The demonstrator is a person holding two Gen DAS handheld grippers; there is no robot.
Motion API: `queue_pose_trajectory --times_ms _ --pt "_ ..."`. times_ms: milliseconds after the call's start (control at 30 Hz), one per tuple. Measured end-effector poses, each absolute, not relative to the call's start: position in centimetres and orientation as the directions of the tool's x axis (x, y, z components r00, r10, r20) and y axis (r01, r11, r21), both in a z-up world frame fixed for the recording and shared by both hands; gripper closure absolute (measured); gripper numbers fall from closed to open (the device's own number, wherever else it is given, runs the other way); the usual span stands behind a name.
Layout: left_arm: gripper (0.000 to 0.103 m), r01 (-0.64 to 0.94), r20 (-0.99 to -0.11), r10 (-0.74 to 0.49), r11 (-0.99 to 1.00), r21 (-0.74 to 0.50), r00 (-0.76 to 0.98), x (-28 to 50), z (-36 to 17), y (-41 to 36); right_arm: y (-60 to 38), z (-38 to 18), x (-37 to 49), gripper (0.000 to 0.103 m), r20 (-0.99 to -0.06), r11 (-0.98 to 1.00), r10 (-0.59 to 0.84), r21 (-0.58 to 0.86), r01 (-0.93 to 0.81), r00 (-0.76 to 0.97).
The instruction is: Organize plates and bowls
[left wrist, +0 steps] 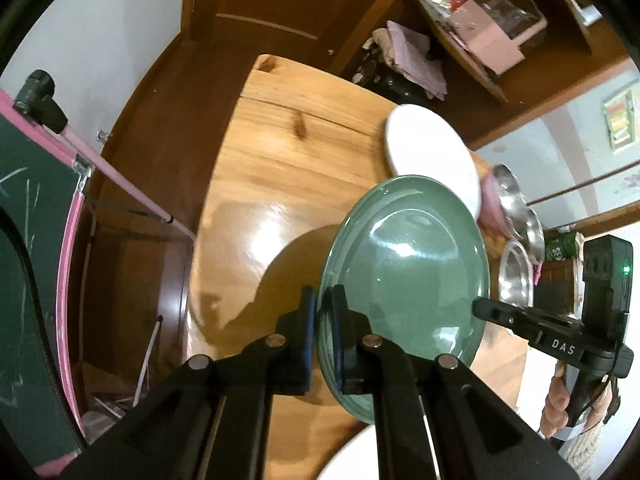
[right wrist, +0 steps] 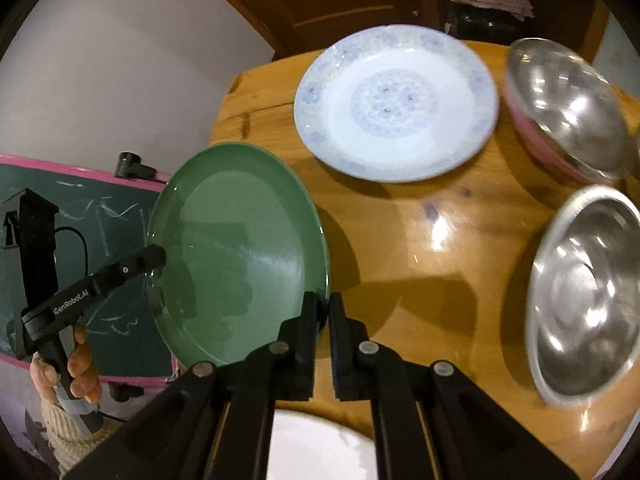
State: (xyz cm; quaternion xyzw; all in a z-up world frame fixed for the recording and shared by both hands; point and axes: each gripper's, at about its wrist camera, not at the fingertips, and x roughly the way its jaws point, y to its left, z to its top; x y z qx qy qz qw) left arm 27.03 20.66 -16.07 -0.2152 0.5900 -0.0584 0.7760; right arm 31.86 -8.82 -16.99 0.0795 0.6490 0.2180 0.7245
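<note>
Above the wooden table, green plate tilted, opposite rims clamped in both grippers' jaws

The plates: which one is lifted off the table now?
The plain green plate, gripped at opposite rims by both grippers. The flowered white plate lies on the table.

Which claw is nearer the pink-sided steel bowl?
Right. The right claw grips the green plate's rim on the side facing the pink-sided steel bowl; the left claw grips the opposite rim, with the whole plate between it and the bowl.
</note>
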Motion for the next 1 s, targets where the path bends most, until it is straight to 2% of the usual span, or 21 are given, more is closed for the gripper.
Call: queue_pose_trajectory --times_ms 200,433,733,1000 --pt "0.098 -0.116 -0.886 -0.346 0.911 -0.396 0.309 21.3 -12.6 17.2 -12.2 -13.8 26.8 0.098 -0.902 0.891 0.423 0.396 -0.224 0.09" --pt "0.098 -0.065 -0.88 -0.369 0.912 -0.404 0.3 14.5 -11.5 13.5 -15.4 -12.7 20.1 0.098 -0.907 0.897 0.408 0.375 -0.235 0.11" --pt "0.098 -0.042 -0.901 -0.366 0.922 -0.386 0.234 7.9 -14.8 10.1 -18.2 -15.2 12.9 0.097 -0.919 0.917 0.368 0.335 -0.216 0.141" --pt "0.098 -0.101 -0.913 -0.369 0.915 -0.389 0.172 5.6 -19.8 9.9 -18.8 -19.6 10.2 0.097 -0.926 0.92 0.368 0.351 -0.172 0.078"
